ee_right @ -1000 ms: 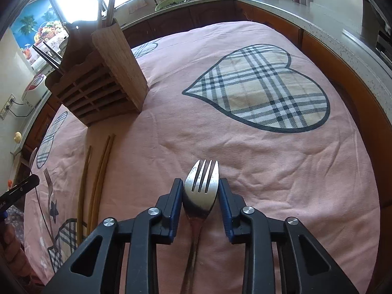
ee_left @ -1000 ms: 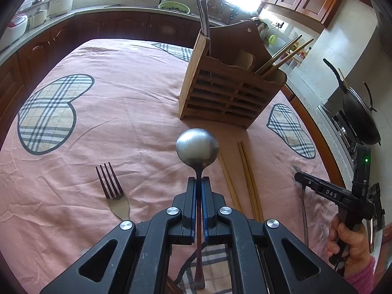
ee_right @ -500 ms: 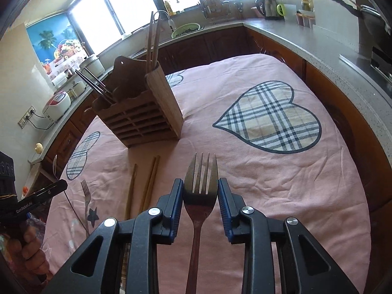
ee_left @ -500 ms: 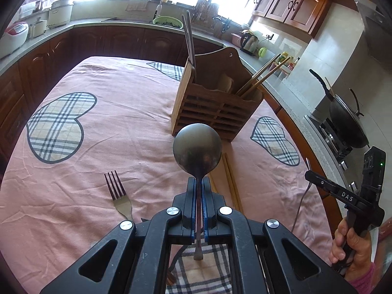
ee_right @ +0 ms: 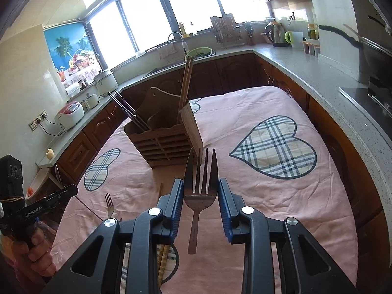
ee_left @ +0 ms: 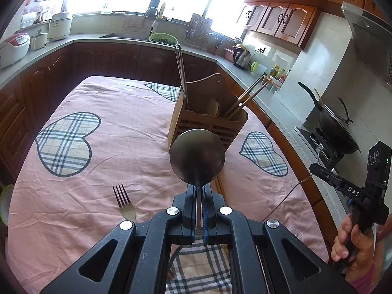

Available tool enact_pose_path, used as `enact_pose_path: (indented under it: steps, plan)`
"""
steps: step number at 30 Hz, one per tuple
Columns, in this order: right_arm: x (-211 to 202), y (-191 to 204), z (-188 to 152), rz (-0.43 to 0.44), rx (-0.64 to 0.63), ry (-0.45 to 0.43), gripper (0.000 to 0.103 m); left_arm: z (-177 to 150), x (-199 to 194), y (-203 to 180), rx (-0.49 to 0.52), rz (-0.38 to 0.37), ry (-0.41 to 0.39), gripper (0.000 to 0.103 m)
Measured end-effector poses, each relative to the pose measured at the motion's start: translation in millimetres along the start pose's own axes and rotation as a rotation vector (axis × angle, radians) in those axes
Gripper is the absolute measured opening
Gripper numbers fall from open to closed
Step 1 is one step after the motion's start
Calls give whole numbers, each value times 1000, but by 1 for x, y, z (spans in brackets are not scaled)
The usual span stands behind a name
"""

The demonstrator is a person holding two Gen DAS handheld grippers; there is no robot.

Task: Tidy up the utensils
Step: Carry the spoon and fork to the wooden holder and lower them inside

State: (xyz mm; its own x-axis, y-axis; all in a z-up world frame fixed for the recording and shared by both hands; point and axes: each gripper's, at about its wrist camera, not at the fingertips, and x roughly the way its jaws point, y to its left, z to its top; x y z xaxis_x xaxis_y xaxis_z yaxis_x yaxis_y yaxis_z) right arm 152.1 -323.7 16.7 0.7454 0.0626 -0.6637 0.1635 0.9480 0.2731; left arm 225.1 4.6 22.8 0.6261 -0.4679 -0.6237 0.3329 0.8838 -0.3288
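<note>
My left gripper (ee_left: 199, 191) is shut on the neck of a steel spoon (ee_left: 197, 155), held above the pink cloth in front of the wooden utensil holder (ee_left: 208, 125). My right gripper (ee_right: 200, 191) is shut on a steel fork (ee_right: 201, 186), lifted, tines pointing at the holder (ee_right: 166, 142). A second fork (ee_left: 123, 201) lies on the cloth to the left; it also shows in the right wrist view (ee_right: 109, 203). Wooden chopsticks (ee_right: 161, 257) lie on the cloth under the right gripper. Chopsticks (ee_left: 247, 95) stand in the holder.
The table is covered by a pink cloth (ee_left: 122, 147) with plaid hearts. Kitchen counters (ee_left: 98, 39) ring the table. A wok (ee_left: 335, 132) sits on the stove at right. Rice cookers (ee_left: 14, 49) stand at left. The right gripper (ee_left: 352, 191) shows at the left view's right edge.
Both grippers have risen from the cloth and tilted up, carrying the spoon and the fork. The holder now sits lower and closer to the middle of both views.
</note>
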Motion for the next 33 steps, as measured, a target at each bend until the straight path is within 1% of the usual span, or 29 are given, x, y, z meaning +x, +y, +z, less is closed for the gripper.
enact_pose_path:
  steps: [9,17,26,33]
  plan:
    - [-3,13,28,8,-22,-72,29,22,-12,-3,17,4,-53,2]
    - [9,21,63,20,-33,-123,29,56,-11,-9,41,18,-127,2]
    - [26,35,110,32,-33,-214,29,101,9,-15,56,41,-210,2]
    - [45,47,139,27,-34,-276,29,130,44,-15,51,46,-256,2]
